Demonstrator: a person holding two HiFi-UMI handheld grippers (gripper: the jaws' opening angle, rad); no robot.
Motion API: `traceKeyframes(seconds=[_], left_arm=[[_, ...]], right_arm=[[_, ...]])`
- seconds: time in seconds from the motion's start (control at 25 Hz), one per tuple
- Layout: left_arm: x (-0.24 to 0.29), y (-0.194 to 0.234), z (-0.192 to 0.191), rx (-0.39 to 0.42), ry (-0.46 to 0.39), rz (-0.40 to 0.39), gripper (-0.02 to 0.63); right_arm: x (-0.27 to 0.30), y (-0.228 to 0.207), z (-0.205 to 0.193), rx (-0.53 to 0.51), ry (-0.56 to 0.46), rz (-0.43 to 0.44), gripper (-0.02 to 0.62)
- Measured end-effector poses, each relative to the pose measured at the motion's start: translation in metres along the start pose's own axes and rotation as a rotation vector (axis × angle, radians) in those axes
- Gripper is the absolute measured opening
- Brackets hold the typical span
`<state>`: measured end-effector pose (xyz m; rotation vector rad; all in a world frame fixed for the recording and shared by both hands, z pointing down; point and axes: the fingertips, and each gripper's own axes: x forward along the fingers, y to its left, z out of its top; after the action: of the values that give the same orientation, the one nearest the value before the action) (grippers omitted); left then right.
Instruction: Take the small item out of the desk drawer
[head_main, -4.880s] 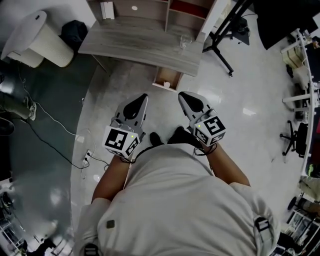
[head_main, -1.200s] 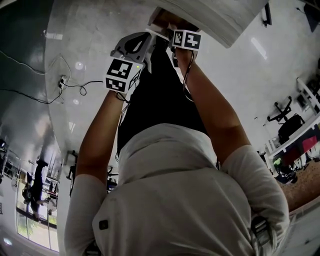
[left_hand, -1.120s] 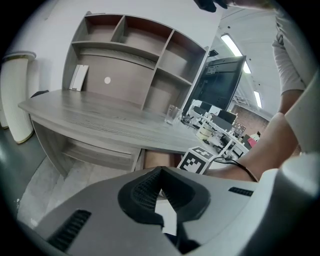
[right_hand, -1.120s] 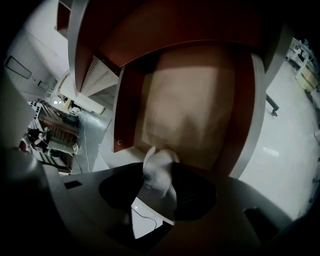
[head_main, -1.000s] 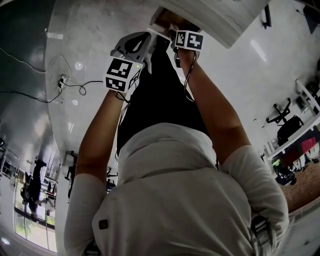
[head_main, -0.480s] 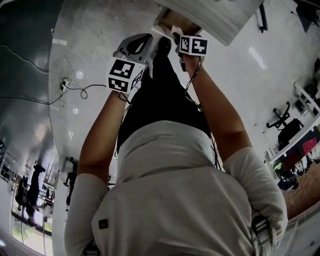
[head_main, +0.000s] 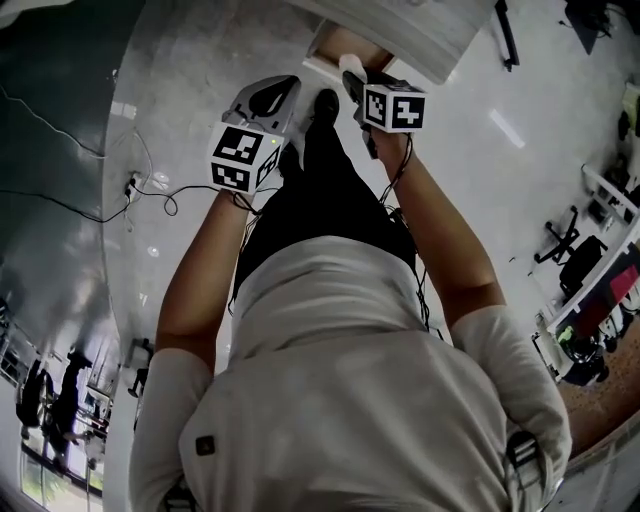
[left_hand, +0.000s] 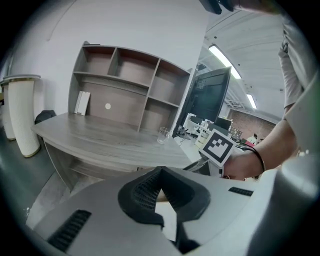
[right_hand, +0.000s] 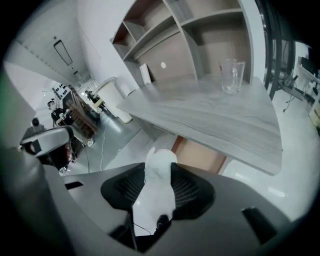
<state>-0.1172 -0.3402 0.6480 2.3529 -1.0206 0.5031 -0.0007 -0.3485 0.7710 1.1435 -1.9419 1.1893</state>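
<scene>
Head view with both gripper views. Nearest the camera is the person's white cloth shirt (head_main: 340, 390), with both bare forearms stretched out ahead.

The left gripper (left_hand: 160, 171) has its ribbed black pads drawn together at the tips with nothing between them.

The right gripper (right_hand: 158, 170) is clenched on the small item (right_hand: 158, 192), a white, rounded, matte lump that looks soft. It is pinched at its sides, with its top standing above the pads. The item hangs in the jaws in front of the open drawer (right_hand: 200, 154), apart from it, and touches no surface.

The drawer shows a tan, flat wooden panel under the desk (right_hand: 215, 120). The desk top is a pale grey slab with a lengthwise wood grain and a rounded corner.

On the desk top stands a clear, straight-sided glass (right_hand: 231, 76). Behind it rises a boxy shelf unit (left_hand: 125, 90) with brown compartment backs.

The floor (head_main: 180, 90) is glossy and reflective.

Progress, as a judgement: the grasp is made and the item appears clear of the drawer. What remains is to carry it away and set it down.
</scene>
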Motion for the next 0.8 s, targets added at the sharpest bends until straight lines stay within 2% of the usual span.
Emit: traceKeyframes(seconds=[0.28,0.8], left_arm=[[-0.047,-0.026,0.029,0.042,-0.058,-0.008,0.012],[-0.152,-0.066,0.077,0.102,-0.196,0.002,0.012]], right_arm=[[-0.070,0.041,0.020,-0.061,-0.098,0.038,0.167],[-0.186,0.130,0.026,-0.125,-0.274,0.129,0.167]])
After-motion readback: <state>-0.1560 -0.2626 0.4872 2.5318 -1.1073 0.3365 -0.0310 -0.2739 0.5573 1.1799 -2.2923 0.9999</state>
